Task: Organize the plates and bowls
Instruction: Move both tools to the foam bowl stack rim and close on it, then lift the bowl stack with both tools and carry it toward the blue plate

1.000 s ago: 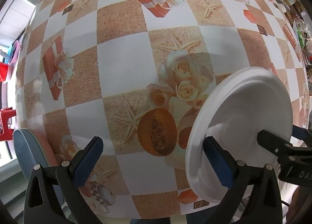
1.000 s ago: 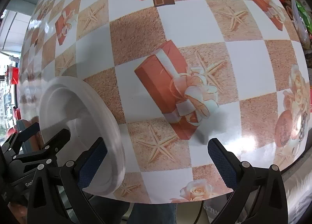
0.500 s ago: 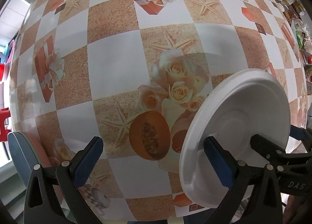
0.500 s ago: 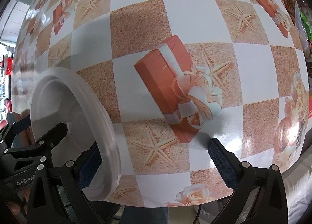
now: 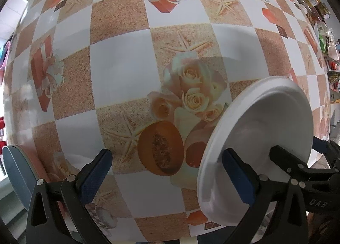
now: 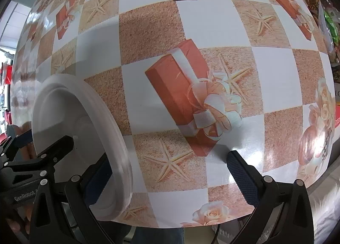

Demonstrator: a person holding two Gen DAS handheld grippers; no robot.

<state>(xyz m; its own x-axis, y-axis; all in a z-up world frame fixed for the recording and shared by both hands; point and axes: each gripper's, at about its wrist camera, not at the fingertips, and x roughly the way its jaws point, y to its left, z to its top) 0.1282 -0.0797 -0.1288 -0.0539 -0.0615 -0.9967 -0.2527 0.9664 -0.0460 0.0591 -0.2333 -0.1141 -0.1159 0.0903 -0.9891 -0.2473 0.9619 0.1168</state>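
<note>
Patterned tablecloth; white plate tilted between both wide-spread grippers' fingers.

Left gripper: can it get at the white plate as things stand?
Probably yes. The left gripper has its jaws wide open, and the rim of the tilted plate reaches in between them, with nothing in the way. The right gripper crowds the same plate, though.
</note>
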